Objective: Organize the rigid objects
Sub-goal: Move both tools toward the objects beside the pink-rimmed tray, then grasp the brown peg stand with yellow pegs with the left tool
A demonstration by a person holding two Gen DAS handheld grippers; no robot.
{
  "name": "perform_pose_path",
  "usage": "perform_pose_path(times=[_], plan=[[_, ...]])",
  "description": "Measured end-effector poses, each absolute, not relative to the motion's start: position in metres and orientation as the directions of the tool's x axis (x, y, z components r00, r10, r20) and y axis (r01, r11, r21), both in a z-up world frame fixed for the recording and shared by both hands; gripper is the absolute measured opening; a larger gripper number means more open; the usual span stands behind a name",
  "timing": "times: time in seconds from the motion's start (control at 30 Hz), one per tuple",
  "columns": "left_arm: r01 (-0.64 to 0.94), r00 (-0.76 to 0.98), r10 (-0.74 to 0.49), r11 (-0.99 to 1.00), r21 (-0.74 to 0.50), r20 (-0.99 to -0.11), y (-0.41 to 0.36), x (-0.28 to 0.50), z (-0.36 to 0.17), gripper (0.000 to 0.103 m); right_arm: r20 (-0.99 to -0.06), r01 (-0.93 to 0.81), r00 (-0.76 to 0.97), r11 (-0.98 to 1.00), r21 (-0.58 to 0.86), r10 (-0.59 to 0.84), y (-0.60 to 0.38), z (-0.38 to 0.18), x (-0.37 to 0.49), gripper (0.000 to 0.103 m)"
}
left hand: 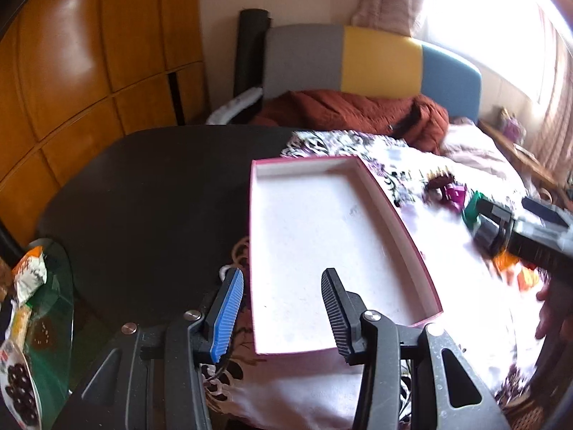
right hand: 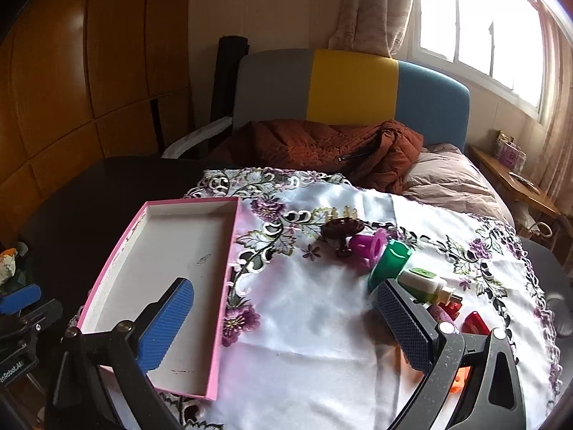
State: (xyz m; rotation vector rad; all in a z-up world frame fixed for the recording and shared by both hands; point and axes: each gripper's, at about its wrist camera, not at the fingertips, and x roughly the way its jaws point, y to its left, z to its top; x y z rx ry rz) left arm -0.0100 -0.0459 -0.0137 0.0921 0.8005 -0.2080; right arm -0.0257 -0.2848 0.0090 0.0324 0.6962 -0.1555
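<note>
An empty pink tray with a white floor (left hand: 404, 229) (right hand: 229, 258) lies on the flowered tablecloth (right hand: 322, 304). My left gripper (left hand: 283, 304) is open and empty, its jaws either side of the tray's near left part. My right gripper (right hand: 283, 322) is open and empty over the cloth, just right of the tray. Small toys lie to its right: a dark brown dish (right hand: 342, 227), a purple piece (right hand: 369, 245), a green cup (right hand: 390, 263), a white and green bottle (right hand: 426, 283) and red pieces (right hand: 474, 322). The right gripper shows in the left wrist view (left hand: 490, 229) near those toys.
A dark round table (left hand: 143, 197) carries the cloth. A bed with a rust-coloured jacket (right hand: 322, 150) and a grey, yellow and blue headboard (right hand: 354, 86) stands behind. A glass side table with snack packets (left hand: 28, 286) is at the left. A wooden wardrobe (left hand: 89, 53) fills the left wall.
</note>
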Motion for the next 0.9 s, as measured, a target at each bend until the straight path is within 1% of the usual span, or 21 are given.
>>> perform_pose_path(times=[0.1, 0.23, 0.4, 0.47, 0.57, 0.63, 0.7, 0.8, 0.9], plan=[[0.262, 0.646, -0.222, 0.963, -0.061, -0.73, -0.048, -0.007, -0.016, 0.046, -0.643, 0.202, 0.746, 0.979, -0.028, -0.173, -0.313, 0.011, -0.027, 0.103], [0.299, 0.65, -0.249, 0.952, -0.06, -0.718, -0.057, -0.006, -0.011, 0.047, -0.653, 0.288, 0.718, 0.957, -0.036, -0.241, -0.359, 0.01, -0.027, 0.103], [0.349, 0.635, -0.274, 0.936, -0.048, -0.722, -0.075, 0.005, -0.007, 0.055, -0.662, 0.377, 0.688, 0.926, -0.025, -0.298, -0.415, 0.004, -0.026, 0.103], [0.367, 0.624, -0.287, 0.929, -0.051, -0.727, -0.086, 0.01, -0.005, 0.056, -0.664, 0.408, 0.677, 0.913, -0.02, -0.317, -0.434, -0.002, -0.026, 0.103], [0.391, 0.588, -0.309, 0.918, -0.071, -0.748, -0.103, 0.023, -0.004, 0.057, -0.662, 0.448, 0.675, 0.894, 0.017, -0.325, -0.457, -0.009, -0.032, 0.103], [0.41, 0.562, -0.331, 0.907, -0.092, -0.758, -0.117, 0.032, -0.004, 0.057, -0.665, 0.478, 0.676, 0.876, 0.066, -0.318, -0.471, -0.015, -0.038, 0.103], [0.431, 0.523, -0.37, 0.892, -0.136, -0.768, -0.132, 0.043, -0.004, 0.057, -0.684, 0.507, 0.664, 0.854, 0.114, -0.302, -0.481, -0.018, -0.04, 0.103], [0.47, 0.471, -0.431, 0.861, -0.195, -0.77, -0.161, 0.06, -0.004, 0.057, -0.661, 0.51, 0.688, 0.847, 0.149, -0.298, -0.485, -0.012, -0.044, 0.103], [0.483, 0.419, -0.464, 0.842, -0.241, -0.78, -0.187, 0.078, -0.007, 0.057, -0.654, 0.51, 0.7, 0.842, 0.176, -0.287, -0.488, -0.009, -0.046, 0.103]])
